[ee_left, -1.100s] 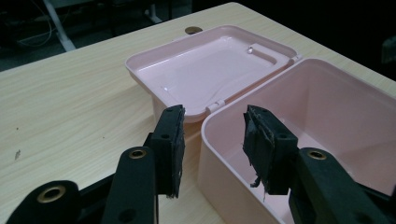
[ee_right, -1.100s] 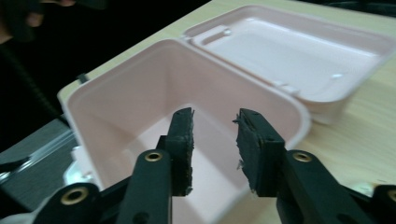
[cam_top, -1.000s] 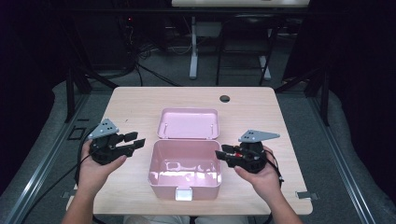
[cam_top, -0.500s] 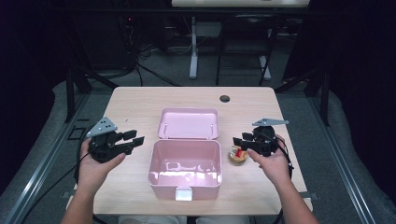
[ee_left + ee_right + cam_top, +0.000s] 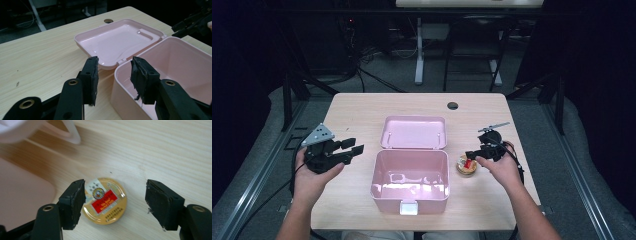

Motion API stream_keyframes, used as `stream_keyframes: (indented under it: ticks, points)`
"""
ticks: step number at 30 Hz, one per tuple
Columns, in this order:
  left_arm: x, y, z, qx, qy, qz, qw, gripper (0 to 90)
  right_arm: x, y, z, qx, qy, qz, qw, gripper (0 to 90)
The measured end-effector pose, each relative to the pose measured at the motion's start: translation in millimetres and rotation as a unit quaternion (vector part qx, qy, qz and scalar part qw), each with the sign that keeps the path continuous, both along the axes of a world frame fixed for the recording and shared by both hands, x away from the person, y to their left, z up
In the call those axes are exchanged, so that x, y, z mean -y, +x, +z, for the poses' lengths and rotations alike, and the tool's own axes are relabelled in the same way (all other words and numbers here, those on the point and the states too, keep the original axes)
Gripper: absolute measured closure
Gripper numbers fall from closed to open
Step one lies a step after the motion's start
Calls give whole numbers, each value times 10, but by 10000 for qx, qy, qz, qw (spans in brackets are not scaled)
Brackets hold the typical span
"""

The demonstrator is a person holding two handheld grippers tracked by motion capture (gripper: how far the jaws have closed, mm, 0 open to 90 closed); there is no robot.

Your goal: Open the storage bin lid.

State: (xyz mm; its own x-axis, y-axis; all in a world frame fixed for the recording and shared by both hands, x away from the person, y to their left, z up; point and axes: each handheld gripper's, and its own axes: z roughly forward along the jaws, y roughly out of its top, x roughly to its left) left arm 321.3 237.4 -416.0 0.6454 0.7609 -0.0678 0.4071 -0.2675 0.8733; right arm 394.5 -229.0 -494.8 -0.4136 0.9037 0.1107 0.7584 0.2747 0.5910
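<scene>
Fingers (image 5: 75, 202) apart, angled down over tin (image 5: 105, 201)

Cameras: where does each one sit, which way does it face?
High view: above the person's side, looking forward and down on the table; forearms, both hands, left tongs, right tongs.
Left gripper view: on the left tongs, facing the open pink box.
Right gripper view: on the right tongs, looking down at the round tin.
Shared: pink box in high and left views; tin in high and right.
</scene>
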Motion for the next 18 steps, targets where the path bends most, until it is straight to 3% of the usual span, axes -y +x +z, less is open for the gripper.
stream_keyframes:
  ticks: [3, 7, 11, 18]
  points:
    - [34, 11, 7, 16, 22, -62, 10000, 570, -8, 33, -38, -182, -193, -101, 9996, 321]
    - [68, 7, 13, 55, 16, -118, 9999, 569, -23, 44, -61, -235, -494, -96, 9985, 307]
    - [44, 8, 3, 32, 66, -29, 10000, 569, -25, 57, -83, -308, -572, -115, 9978, 294]
    - [-33, -12, 24, 102, 3, 111, 9999, 569, -80, 163, -100, -503, -766, -64, 9958, 183]
